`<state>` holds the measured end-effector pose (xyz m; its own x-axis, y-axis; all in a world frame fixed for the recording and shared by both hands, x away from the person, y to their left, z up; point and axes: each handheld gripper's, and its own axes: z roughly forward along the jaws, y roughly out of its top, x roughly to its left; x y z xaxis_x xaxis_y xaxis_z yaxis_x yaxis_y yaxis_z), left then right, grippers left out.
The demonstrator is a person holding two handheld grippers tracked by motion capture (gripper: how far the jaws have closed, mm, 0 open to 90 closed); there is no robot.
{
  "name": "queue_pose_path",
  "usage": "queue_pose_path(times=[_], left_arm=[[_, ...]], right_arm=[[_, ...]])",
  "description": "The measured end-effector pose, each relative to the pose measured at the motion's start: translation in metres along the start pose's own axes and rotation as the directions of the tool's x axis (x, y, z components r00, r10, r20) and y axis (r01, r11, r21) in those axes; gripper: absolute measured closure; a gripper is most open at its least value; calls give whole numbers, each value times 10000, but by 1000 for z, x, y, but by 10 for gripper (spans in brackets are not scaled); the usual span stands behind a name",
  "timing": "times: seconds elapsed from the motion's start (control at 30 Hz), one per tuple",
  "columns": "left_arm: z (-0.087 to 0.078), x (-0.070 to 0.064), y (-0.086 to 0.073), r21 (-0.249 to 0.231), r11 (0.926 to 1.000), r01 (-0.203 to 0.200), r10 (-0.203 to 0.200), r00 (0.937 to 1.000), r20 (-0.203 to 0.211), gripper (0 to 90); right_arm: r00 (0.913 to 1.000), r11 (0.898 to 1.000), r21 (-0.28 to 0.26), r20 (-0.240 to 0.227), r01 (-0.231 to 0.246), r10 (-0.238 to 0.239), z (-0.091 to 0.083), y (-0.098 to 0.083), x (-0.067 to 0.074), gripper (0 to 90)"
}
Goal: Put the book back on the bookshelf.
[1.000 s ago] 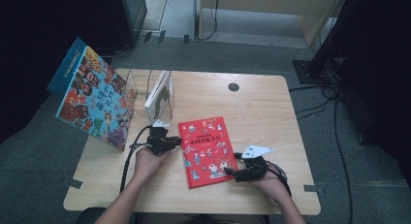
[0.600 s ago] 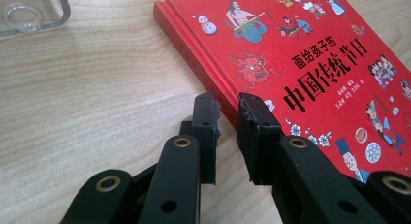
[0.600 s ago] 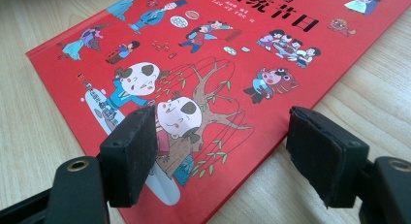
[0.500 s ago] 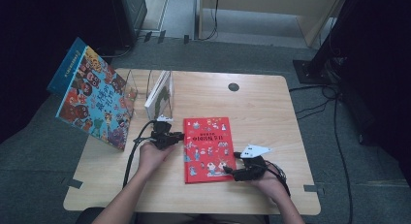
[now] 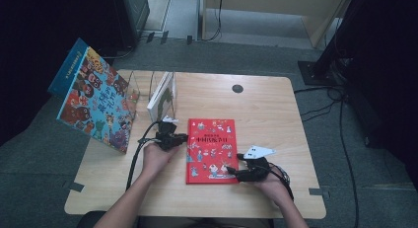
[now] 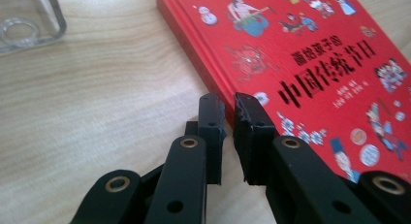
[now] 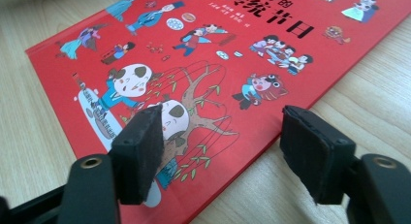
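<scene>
Red picture book [image 5: 212, 150] flat at centre of the wooden table [image 5: 276, 109], cover up; large dark Chinese title characters legible in the left gripper view [image 6: 329, 73], with a smaller line beneath too fine to read. Cover drawings: snowman, costumed figures, pandas and a tree [image 7: 194, 103].

Left of frame in the high view: large illustrated book [image 5: 96, 102] standing tilted, its red cover characters too small to make out; upper corner lost against the dark background. Beside it, a clear rack [image 5: 148, 90] with a white book [image 5: 161, 95] upright, details indistinct. In the left gripper view, upper left, clear rack foot [image 6: 29, 25] cut by the frame edge.

Left gripper [image 5: 178, 137] at the book's left edge, jaws nearly pressed together after just closing, a narrow slit remaining, tips over the spine edge [image 6: 228, 107]; actual pinch not discernible.

Right gripper [image 5: 231, 171] at the book's lower right corner, jaws spread wide though just closing slightly, one pad [image 7: 140, 146] above the cover, the other [image 7: 315, 156] over bare table; pads not pressing.
</scene>
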<state>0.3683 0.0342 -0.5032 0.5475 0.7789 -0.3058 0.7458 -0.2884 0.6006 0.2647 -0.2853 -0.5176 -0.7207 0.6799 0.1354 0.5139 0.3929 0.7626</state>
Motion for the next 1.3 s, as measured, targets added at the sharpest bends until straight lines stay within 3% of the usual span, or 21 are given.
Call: queue_pose_path(times=[0.1,0.27,0.43,0.7,0.83,1.1,1.3], left_arm=[[-5,-4,-5,146,9999,-26,25,10000,77,811],[-10,-9,-14,417,9990,-140,132,9997,198,799],[-15,-13,-21,434,9989,-201,192,9996,207,767],[-17,-14,-27,348,9992,-211,203,9995,240,707],[-16,-16,-28,359,9989,-295,285,9992,263,764],[-17,-19,-32,404,9990,-168,152,9991,406,792],[-17,-26,-36,372,9991,-207,191,9989,424,789]], right_arm=[[9998,9999,41,68,-161,160,0,1,-2,356],[9960,9978,371,729,-544,516,-4,6,-6,405],[9913,9910,821,874,-1057,985,-4,14,-12,441],[9788,9710,1382,910,-1949,1835,8,33,-21,476],[9717,9567,1771,903,-2312,2181,15,40,-26,476],[9715,9475,2190,955,-2330,2169,20,49,-31,457],[9655,9392,2281,1054,-2567,2382,21,52,-38,455]])
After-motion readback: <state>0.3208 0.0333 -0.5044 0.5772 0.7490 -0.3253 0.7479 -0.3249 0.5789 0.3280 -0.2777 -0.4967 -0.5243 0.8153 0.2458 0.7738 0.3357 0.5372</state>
